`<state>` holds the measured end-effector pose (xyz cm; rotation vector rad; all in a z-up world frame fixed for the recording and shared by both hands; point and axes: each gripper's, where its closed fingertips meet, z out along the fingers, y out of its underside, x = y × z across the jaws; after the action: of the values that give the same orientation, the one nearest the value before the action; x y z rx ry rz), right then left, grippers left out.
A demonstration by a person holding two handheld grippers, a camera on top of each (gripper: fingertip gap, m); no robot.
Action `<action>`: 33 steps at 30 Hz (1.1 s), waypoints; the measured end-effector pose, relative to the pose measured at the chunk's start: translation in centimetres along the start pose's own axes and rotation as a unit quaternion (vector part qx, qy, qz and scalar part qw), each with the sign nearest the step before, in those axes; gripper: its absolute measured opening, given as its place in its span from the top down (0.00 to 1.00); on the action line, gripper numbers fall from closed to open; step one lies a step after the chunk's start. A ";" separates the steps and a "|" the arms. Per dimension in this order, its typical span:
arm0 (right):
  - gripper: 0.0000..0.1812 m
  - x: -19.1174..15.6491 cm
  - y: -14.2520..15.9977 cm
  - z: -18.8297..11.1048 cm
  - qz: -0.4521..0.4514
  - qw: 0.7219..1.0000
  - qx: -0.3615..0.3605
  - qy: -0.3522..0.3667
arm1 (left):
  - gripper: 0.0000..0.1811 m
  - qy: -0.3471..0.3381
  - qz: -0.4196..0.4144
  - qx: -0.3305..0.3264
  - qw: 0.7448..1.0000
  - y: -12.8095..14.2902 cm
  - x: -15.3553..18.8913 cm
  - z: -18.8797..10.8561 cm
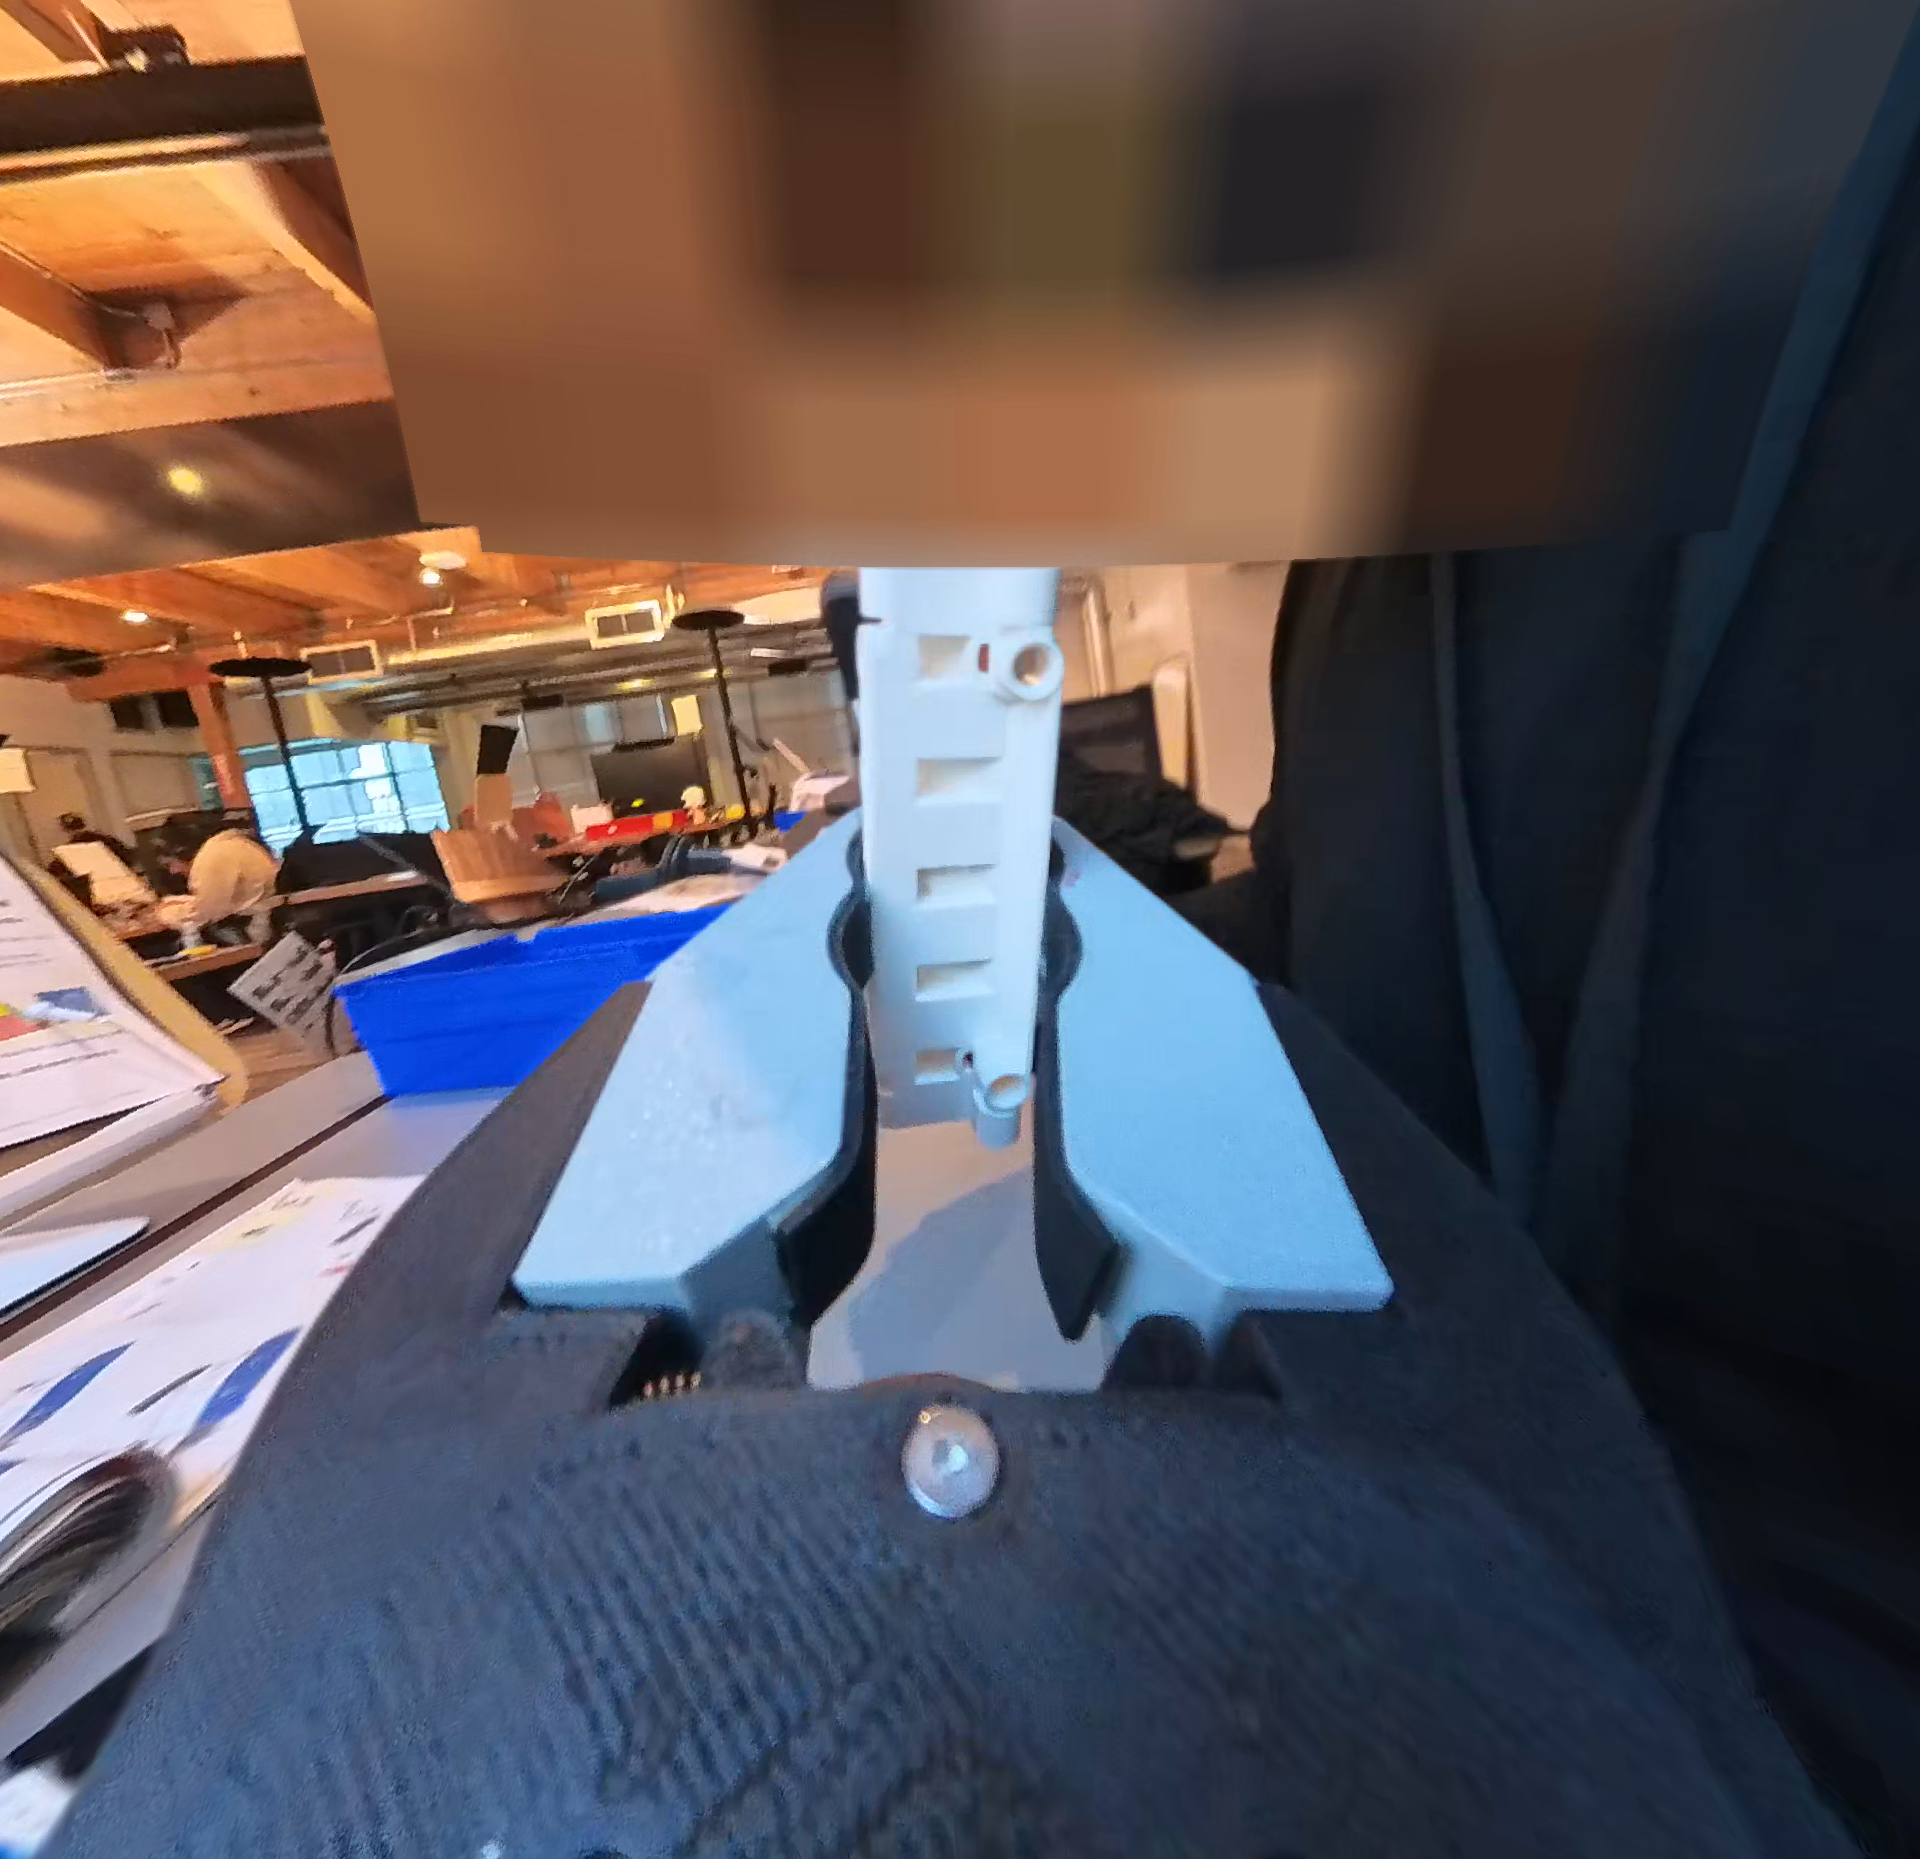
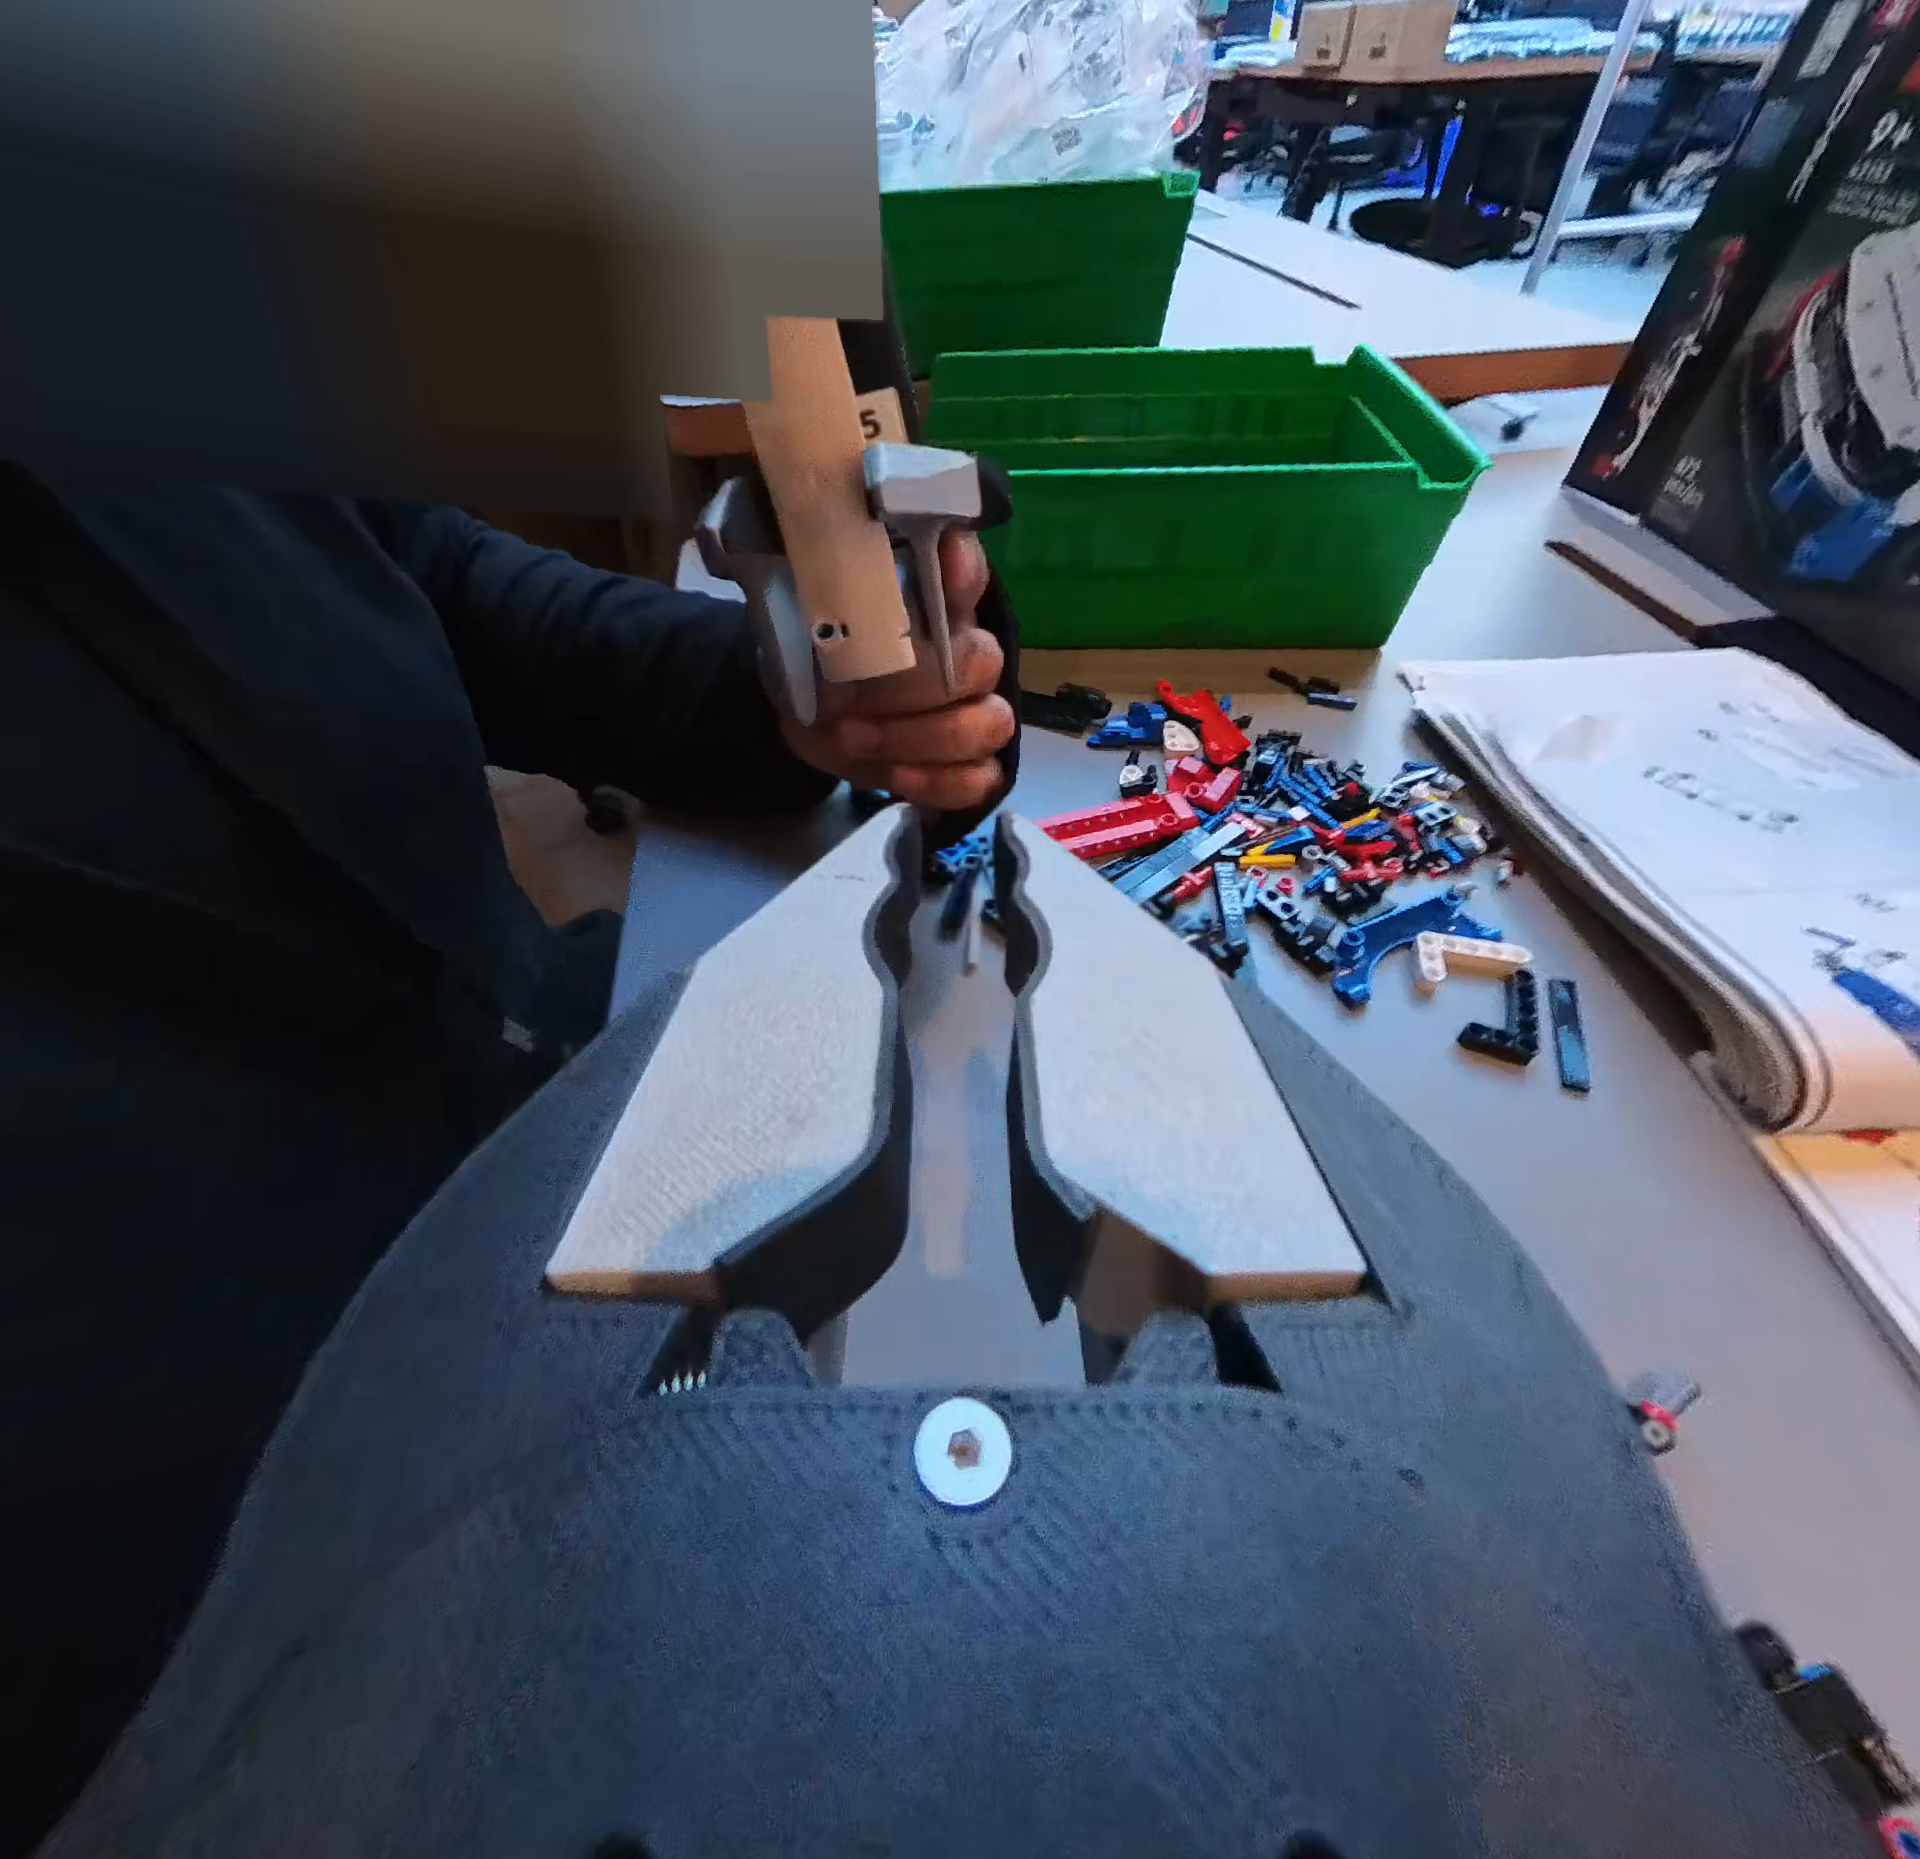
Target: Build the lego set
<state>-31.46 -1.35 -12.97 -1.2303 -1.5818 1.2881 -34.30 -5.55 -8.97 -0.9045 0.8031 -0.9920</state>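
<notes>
Left claw (image 1: 951, 978): pinching a long white plastic lego beam (image 1: 956, 853) with square recesses down its side and a pin hole at each end; beam stands along the fingers and reaches past the tips until a blur patch covers its far end.
Left claw, seen from right wrist view (image 2: 842, 573): raised above the table, gripped by a person's hand (image 2: 914, 708) in a dark sleeve; the same white beam (image 2: 821, 521) sits tilted between its grey fingers.
Right claw (image 2: 961, 859): grey fingers drawn close with a narrow gap at the tips; nothing seen in the gap; pointed down toward the near edge of the loose pieces.
Loose pieces: heap of small red, blue, black and white lego parts (image 2: 1278, 843) on the pale grey table (image 2: 1621, 1238), just beyond the right claw's tips; a black L-shaped piece (image 2: 1501, 1025) lies slightly apart at the heap's near side.
Bins: two green plastic bins (image 2: 1195, 521), one behind the other, beyond the heap; clear plastic bags (image 2: 1039, 53) sit in the rear one.
Paper: open white instruction booklet (image 2: 1704, 853) right of the heap; dark set box (image 2: 1787, 334) standing behind it.
Left wrist view surroundings: blue plastic bin (image 1: 520, 999) and printed pages (image 1: 187, 1331) on the table to the left.
</notes>
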 end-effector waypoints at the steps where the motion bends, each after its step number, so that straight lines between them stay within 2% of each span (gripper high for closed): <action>1: 0.94 0.2 0.0 0.2 -0.008 1.000 0.007 0.003 | 0.85 -0.006 0.010 -0.011 1.000 0.2 -0.2 -0.3; 6: 0.95 1.9 0.9 2.1 -0.054 0.996 0.033 0.063 | 0.85 -0.064 0.039 -0.015 0.997 -0.4 -2.1 -2.4; 11: 0.93 2.2 1.8 5.1 -0.053 0.998 -0.003 0.045 | 0.85 -0.124 0.066 -0.060 0.988 0.3 -4.5 -3.4; 15: 0.91 3.3 0.4 5.3 -0.039 0.998 0.008 0.041 | 0.85 -0.144 0.081 -0.105 0.981 1.7 -5.0 -3.2; 19: 0.92 4.7 -0.2 4.6 -0.026 0.997 0.024 0.072 | 0.85 -0.172 0.111 -0.093 0.974 1.2 -5.7 -3.5; 20: 0.92 4.7 -0.4 4.5 -0.025 0.996 0.029 0.075 | 0.86 -0.192 0.128 -0.099 0.968 1.2 -6.3 -3.8; 22: 0.92 4.1 -1.1 4.6 -0.021 0.996 0.045 0.070 | 0.85 -0.221 0.208 -0.150 0.941 2.2 -7.1 -4.3; 25: 0.90 2.8 -2.3 4.7 -0.029 0.996 0.060 0.063 | 0.85 -0.212 0.310 -0.240 0.895 4.9 -7.0 -4.0; 27: 0.87 2.2 -2.5 4.5 -0.036 0.996 0.056 0.066 | 0.85 -0.202 0.343 -0.270 0.877 6.2 -6.7 -3.6; 30: 0.84 0.3 -2.9 4.5 -0.012 0.998 0.057 0.034 | 0.85 -0.216 0.370 -0.282 0.859 6.4 -7.1 -3.4; 33: 0.84 0.5 -1.8 5.0 0.008 0.997 0.024 0.068 | 0.86 -0.238 0.416 -0.329 0.814 6.9 -8.2 -3.8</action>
<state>-36.62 -2.27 -12.36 -1.2757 -1.4387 1.2188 -38.04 2.95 -15.53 -1.1545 0.9787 0.3262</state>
